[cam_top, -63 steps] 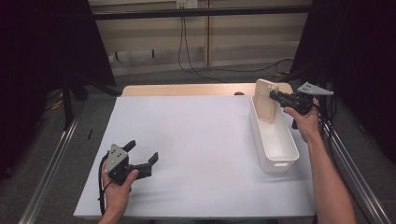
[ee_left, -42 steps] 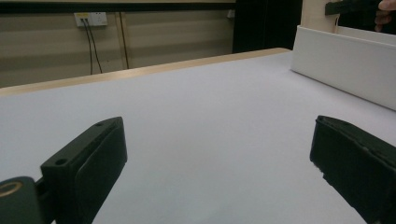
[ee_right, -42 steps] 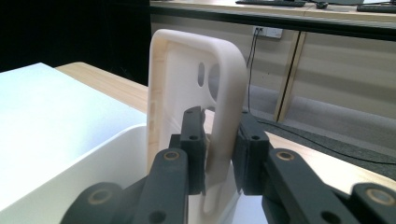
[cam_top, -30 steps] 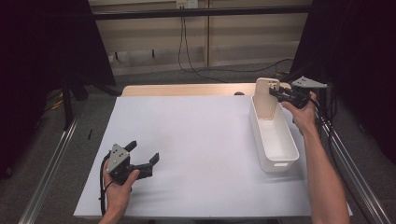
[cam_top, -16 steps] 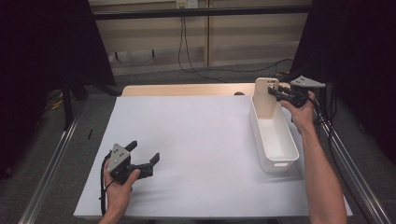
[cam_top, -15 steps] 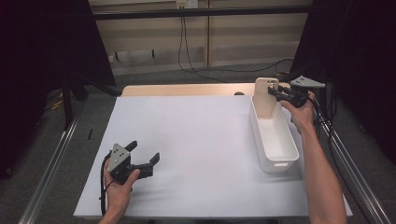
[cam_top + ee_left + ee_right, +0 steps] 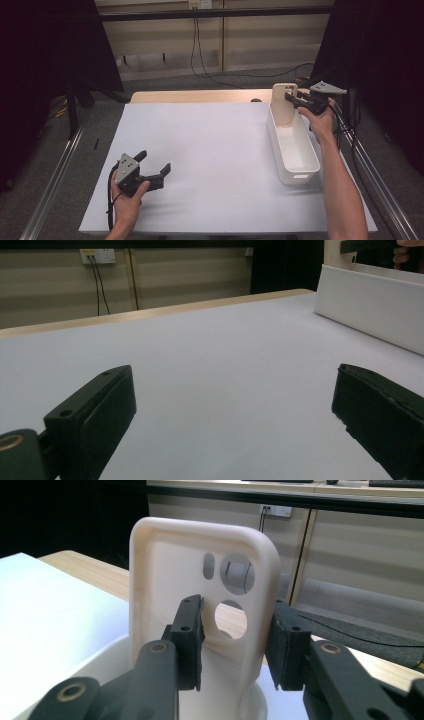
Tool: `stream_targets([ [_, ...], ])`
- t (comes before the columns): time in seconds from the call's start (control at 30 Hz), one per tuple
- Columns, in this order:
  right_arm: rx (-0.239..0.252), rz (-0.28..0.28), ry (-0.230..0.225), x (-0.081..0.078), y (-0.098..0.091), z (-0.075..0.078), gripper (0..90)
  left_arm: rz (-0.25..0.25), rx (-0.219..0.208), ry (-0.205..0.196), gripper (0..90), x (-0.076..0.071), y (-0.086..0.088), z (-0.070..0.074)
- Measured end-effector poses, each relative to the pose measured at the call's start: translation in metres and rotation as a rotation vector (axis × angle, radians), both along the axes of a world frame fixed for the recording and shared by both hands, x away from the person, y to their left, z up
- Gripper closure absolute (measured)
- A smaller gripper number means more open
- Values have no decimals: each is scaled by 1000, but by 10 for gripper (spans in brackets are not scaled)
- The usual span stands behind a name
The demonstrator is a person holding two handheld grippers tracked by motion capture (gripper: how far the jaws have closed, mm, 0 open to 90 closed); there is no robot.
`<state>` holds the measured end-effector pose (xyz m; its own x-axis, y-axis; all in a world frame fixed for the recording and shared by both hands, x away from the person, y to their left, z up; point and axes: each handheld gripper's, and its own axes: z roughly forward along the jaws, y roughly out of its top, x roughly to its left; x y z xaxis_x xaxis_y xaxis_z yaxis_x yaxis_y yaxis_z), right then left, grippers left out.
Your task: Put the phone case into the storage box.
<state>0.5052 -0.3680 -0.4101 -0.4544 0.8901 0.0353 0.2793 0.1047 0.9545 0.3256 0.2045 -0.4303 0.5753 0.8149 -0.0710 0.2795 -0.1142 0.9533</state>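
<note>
High view – right tongs at upper right beside the upright cream phone case standing in the white bin's far end, left tongs lower left, wide, over the table; right gripper view – jaws just opening, straddling the case's edge, pads seemingly off it.

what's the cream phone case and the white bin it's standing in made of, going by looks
Phone case: probably soft silicone or rubbery plastic, matte cream, with thick rounded edges and moulded camera cutouts. White bin: likely rigid moulded plastic, smooth with a faint sheen, thin even walls and a slot handle at its near end. Neither look settles the exact material.
</note>
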Motion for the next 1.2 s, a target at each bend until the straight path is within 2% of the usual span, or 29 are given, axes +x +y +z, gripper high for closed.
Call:
stream_targets([
  [0.27, -1, -19, 4, -2, 1, 0, 531, 8, -7, 3, 41, 1, 1, -1],
  [0.3, -2, -19, 5, -2, 1, 0, 527, 5, 2, 2, 40, 1, 1, 0],
  [0.4, 11, -27, 11, -2, 1, -1, 475, 7, 6, 3, 40, 2, 1, -1],
  [0.83, 23, -65, 25, -6, 0, 3, 151, 23, -3, -2, 40, 1, 3, 0],
  [1.07, 48, -87, 36, -11, -3, 6, 42, 26, -2, -2, 40, 0, 4, 1],
  [1.2, 65, -96, 40, -13, -5, 6, 30, 23, 0, -5, 40, -2, 4, 1],
])
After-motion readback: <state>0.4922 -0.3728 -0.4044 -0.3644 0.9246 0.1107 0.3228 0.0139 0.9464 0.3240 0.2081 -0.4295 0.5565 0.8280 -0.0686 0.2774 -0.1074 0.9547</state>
